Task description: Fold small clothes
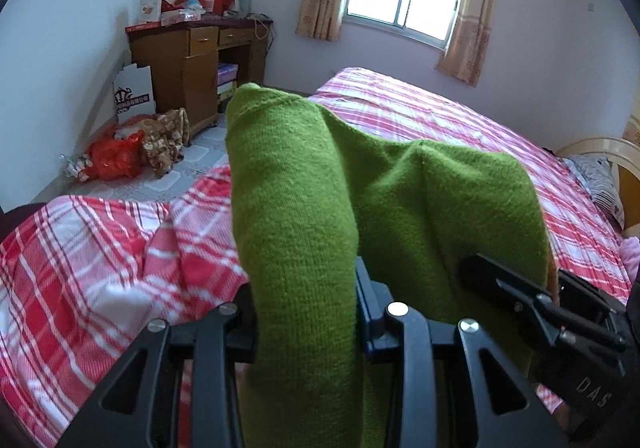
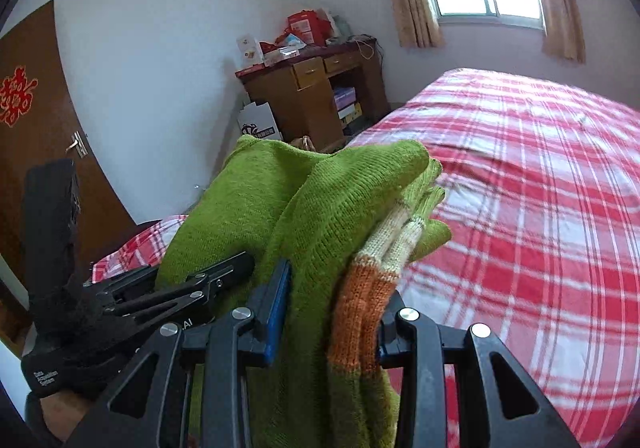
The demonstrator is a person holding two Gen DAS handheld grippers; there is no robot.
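While both sets of fingers clamp the green knit sweater up off the bed, the main risk I see is slip. Left gripper: fingers closed to the thickness of a thick roll of green knit, which runs up between them. Right gripper: fingers closed on a bunched stack, green layers plus the orange-and-cream striped part.

Where it is: the sweater hangs in the air between the two grippers, above the red plaid bedsheet, not laid flat.

Failure modes, my judgement:
- Right grip holds several layers. Inner layers can slide out if I pull apart, and the fold goes uneven.
- Knit is stretchy and heavy, so a fast swing would sag it and misalign the edges.
- Grippers sit close together; the left one shows in the right wrist view just beside my right fingers. A collision or pinching the wrong layer is possible.
- Fabric blocks most of both views, so I can't see where the hem lands on the bed.

Readable text: "DAS" on the right gripper body in the left view; "Data Acquisition System" and ".AI" on the left gripper in the right view. Red double-happiness cutout on the door. Print on the white box by the desk is too small to read.
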